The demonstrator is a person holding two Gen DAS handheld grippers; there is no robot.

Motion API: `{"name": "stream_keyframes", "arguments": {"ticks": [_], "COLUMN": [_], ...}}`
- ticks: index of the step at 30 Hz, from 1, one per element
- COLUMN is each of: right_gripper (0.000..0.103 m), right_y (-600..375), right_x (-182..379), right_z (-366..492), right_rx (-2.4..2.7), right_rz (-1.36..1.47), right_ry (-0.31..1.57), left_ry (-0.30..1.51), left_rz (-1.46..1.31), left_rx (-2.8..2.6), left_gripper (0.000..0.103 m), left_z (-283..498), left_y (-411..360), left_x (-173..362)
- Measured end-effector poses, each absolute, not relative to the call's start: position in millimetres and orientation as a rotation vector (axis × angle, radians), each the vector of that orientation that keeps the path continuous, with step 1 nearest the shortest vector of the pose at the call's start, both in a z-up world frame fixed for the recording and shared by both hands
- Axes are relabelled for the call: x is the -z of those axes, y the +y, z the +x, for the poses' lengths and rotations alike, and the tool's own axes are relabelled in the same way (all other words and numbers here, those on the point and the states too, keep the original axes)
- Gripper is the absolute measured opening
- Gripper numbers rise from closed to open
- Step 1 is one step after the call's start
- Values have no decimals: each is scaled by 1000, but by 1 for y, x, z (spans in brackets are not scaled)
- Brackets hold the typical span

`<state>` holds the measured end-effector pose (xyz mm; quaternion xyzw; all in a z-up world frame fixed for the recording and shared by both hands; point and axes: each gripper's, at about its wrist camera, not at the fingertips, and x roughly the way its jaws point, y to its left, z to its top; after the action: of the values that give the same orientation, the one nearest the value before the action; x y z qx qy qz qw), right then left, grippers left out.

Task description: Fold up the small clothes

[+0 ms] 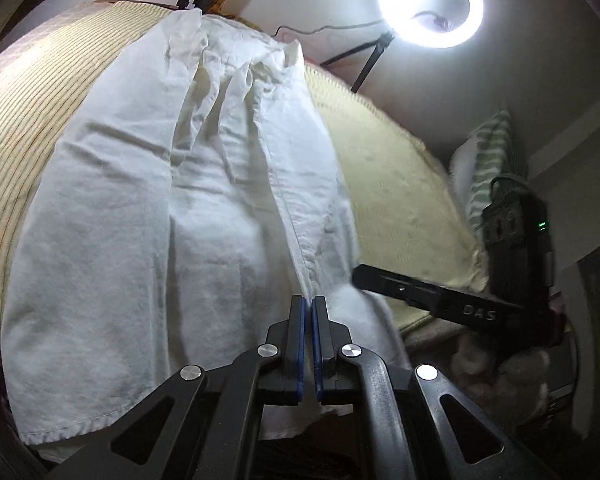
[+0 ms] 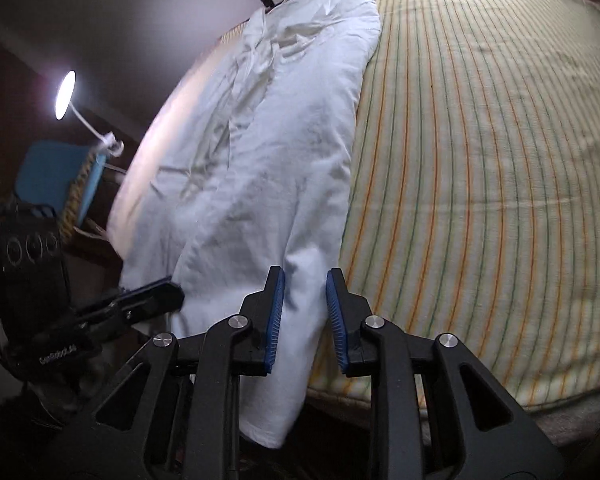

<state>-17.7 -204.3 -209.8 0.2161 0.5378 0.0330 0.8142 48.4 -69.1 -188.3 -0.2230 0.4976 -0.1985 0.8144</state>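
Observation:
A white garment (image 1: 148,208) lies lengthwise on a striped yellow bedsheet (image 1: 24,128), its near end hanging over the bed's front edge. My left gripper (image 1: 310,304) is shut on the garment's near edge at a seam. My right gripper (image 2: 305,280) is open, its jaws astride the garment's (image 2: 276,168) right near edge, with cloth between the blue pads (image 2: 274,320). The right gripper also shows in the left wrist view (image 1: 400,284), at the garment's right side. The left gripper shows in the right wrist view (image 2: 156,294), pinching the cloth.
The striped bedsheet (image 2: 480,160) spreads wide to the right of the garment. A ring light (image 1: 430,2) on a stand shines beyond the bed. A striped pillow (image 1: 488,160) sits at the right. A small lamp (image 2: 65,94) and a blue chair (image 2: 52,180) stand left of the bed.

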Motion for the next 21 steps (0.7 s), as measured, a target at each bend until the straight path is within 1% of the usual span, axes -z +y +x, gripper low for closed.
{"name": "stream_keyframes", "arguments": {"ticks": [3,6,11,12,13,14,15,17,19,21], "right_gripper": [24,24,25,25,28,28,28,28,28,28], "right_y": [-199,-195,-176,-172,-171,-170,-171,-174,-176,-178], "right_x": [200,185,202,203,201,198,194,187,181,177], "right_z": [-23,-28,-30,-33,-35,-38,-40,-48,-53,-54], "right_rx": [-59,-81,-79,-84,-91,-97,-96,-96,-87,-84], "right_rz": [408,371,320,316,316,324,335,352,349,351], "right_ry": [1114,1045,1096,1095,1088,1080,1071,1048,1030,1023], "left_ry": [1119,1110,1075,1067,1060,1057,1055,1064,1090,1107], "left_rz": [-484,-504,-505,-513,-520,-521,-525,-558,-577,-586], "left_rx": [403,394,388,388,387,385,382,407,441,448], "left_gripper": [0,0,0,4,14,20,32,34,48,51], "left_z": [47,42,36,33,31,29,27,25,27,29], "left_y": [-66,-60,-50,-47,-44,-42,-41,-41,-48,-57], "left_x": [206,205,195,192,190,188,186,188,194,200]}}
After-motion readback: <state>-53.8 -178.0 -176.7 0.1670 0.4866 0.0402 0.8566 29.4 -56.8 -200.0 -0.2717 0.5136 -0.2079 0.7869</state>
